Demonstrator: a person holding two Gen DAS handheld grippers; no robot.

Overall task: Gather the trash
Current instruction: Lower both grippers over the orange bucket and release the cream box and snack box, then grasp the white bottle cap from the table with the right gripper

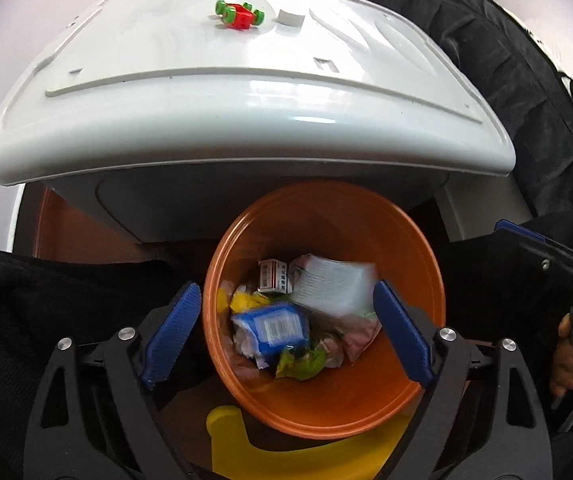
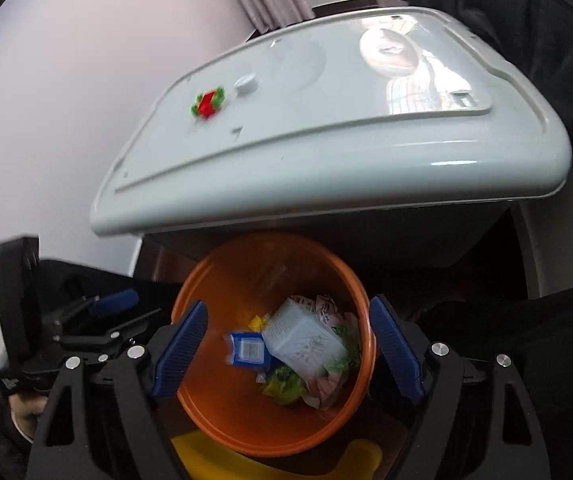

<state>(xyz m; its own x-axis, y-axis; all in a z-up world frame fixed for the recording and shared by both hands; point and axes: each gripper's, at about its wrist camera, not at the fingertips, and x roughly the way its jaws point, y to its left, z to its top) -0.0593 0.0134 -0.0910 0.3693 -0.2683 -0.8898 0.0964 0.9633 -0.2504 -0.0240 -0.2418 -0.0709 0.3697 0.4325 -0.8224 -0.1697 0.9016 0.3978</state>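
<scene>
An orange bin (image 1: 418, 376) sits below both grippers; it also shows in the right wrist view (image 2: 226, 420). It holds several pieces of trash: a white packet (image 1: 332, 286) that looks blurred, a blue packet (image 1: 274, 326), a small red-and-white box (image 1: 272, 276), green and pink wrappers. The white packet (image 2: 302, 342) and blue packet (image 2: 248, 350) show in the right wrist view too. My left gripper (image 1: 286, 332) is open and empty above the bin. My right gripper (image 2: 286, 350) is open and empty above it as well.
A white table (image 1: 166, 128) stands behind the bin, with a red-and-green toy (image 1: 240, 14) and a white cap (image 1: 290, 18) on it. A yellow plastic piece (image 1: 318, 456) lies under the bin's near side. A black sleeve (image 1: 506, 64) crosses the upper right.
</scene>
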